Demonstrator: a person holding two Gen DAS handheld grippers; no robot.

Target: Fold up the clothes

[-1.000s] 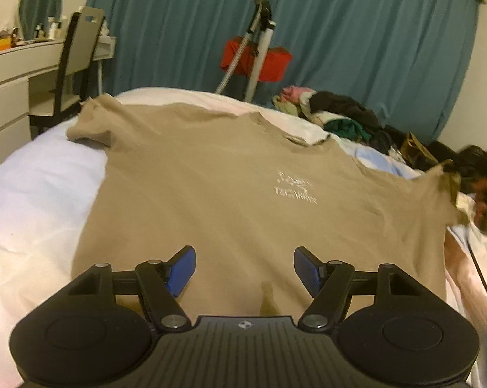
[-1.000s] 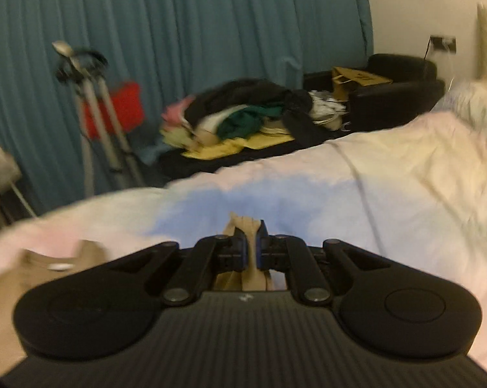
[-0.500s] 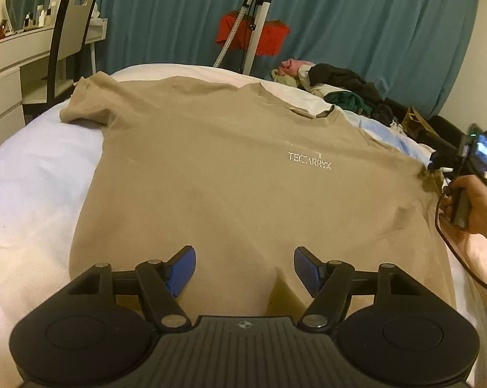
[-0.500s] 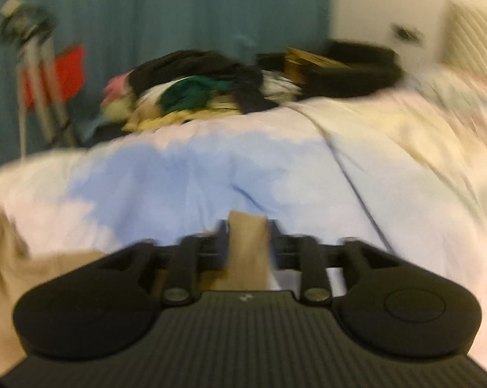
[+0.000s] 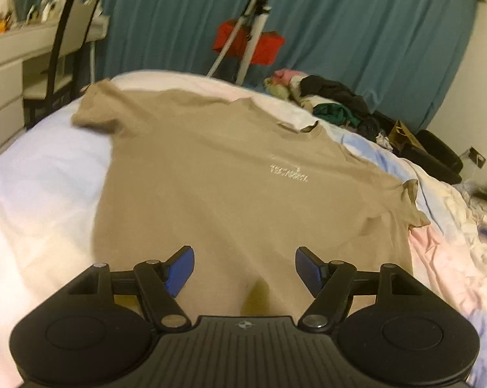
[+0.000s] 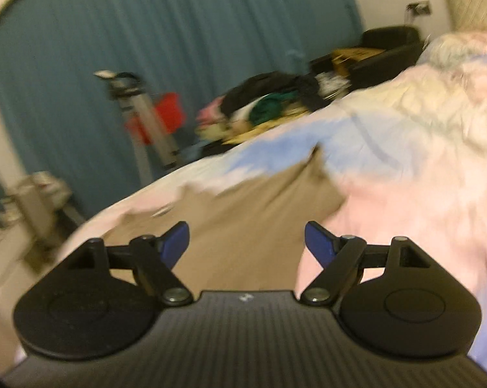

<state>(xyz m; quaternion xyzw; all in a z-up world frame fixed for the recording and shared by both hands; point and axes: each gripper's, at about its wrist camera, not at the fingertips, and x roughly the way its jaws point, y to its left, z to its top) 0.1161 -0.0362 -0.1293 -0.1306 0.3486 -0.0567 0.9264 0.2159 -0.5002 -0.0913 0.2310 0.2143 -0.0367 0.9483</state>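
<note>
A tan T-shirt (image 5: 230,174) with a small white chest logo lies spread flat, front up, on the bed (image 5: 43,187). My left gripper (image 5: 245,266) hovers open over its near hem, nothing between the blue pads. In the blurred right wrist view the same T-shirt (image 6: 243,213) shows from its right side, sleeve tip pointing away. My right gripper (image 6: 246,242) hangs over the shirt's right edge; its jaws are opening wide and hold nothing.
A heap of clothes (image 5: 327,100) lies past the bed's far edge. A tripod with a red bag (image 5: 249,42) stands before the teal curtain. A chair (image 5: 65,55) and white desk are at the far left. A black armchair (image 5: 434,158) sits at the right.
My right gripper let go of the shirt's right sleeve, opened wide and swung quickly back towards the near side. The sleeve now lies on the bed. The hand has left the left view.
</note>
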